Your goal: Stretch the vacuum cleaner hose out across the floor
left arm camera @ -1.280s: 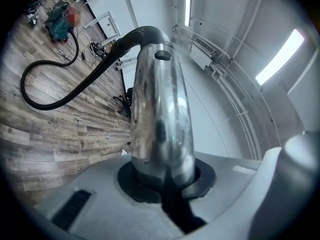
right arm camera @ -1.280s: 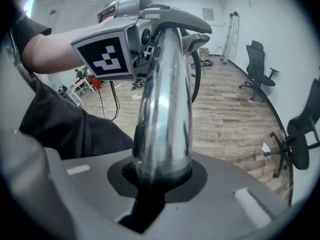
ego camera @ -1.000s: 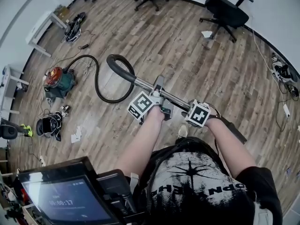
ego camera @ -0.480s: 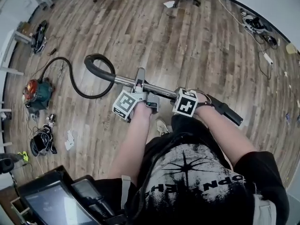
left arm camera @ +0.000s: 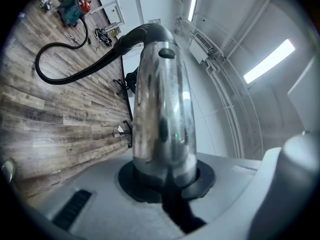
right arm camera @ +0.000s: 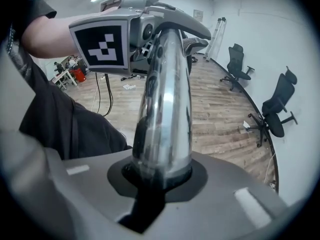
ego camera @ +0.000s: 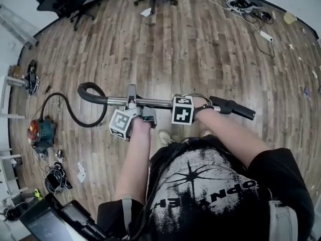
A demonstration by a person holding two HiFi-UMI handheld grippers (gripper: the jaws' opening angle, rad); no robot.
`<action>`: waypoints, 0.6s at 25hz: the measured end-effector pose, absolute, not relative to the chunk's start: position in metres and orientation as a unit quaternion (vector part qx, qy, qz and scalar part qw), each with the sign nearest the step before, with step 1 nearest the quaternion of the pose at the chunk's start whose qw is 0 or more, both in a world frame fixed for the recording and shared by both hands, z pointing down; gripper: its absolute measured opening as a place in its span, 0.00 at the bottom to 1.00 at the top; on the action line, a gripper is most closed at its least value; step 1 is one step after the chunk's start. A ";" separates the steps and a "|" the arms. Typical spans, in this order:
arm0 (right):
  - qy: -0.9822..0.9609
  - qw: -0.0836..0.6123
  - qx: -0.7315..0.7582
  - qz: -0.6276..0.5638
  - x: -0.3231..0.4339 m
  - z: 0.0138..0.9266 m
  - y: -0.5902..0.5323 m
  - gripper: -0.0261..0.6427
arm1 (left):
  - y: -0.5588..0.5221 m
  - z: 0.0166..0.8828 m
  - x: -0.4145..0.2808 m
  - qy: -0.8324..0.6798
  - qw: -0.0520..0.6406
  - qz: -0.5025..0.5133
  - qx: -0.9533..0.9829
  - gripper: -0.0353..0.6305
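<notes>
Far left, we had the vacuum [ego camera: 40, 133] sitting on the wood floor [ego camera: 210, 49], close to the wall. From it the black hose [ego camera: 70, 115] ran out along the boards in a sagging curve, nowhere near straight, and rose into the bent black grip [ego camera: 90, 90]. That grip joined the shiny metal tube [ego camera: 153, 103], which we held roughly level above the floor, across the front of our body. The left gripper [left arm camera: 168, 178] had its jaws clenched on the tube, the metal running straight out from between them toward the hose. Next along, the right gripper [right arm camera: 161, 176] grasped the same tube, jaws tight round it. Past that, the tube's black end piece [ego camera: 233, 107] stuck out beyond our right forearm. Up at the far right, well apart from all this, a tangle of cables [ego camera: 243, 4] lay on the floor by the wall.
</notes>
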State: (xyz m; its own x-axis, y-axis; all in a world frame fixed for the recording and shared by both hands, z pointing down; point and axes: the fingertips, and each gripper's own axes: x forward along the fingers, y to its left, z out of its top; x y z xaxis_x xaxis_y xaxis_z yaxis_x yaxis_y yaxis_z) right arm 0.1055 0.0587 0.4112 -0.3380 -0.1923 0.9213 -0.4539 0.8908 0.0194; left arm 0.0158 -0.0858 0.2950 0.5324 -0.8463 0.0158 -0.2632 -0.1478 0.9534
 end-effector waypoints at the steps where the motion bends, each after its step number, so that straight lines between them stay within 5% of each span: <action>1: -0.808 0.538 0.204 0.123 0.123 0.411 0.069 0.14 | -0.076 0.297 0.034 -0.391 0.520 -0.277 0.707 0.11; 15: -0.787 0.520 0.249 0.221 0.287 0.460 0.237 0.14 | 0.069 0.352 0.236 -0.345 0.585 -0.194 0.708 0.11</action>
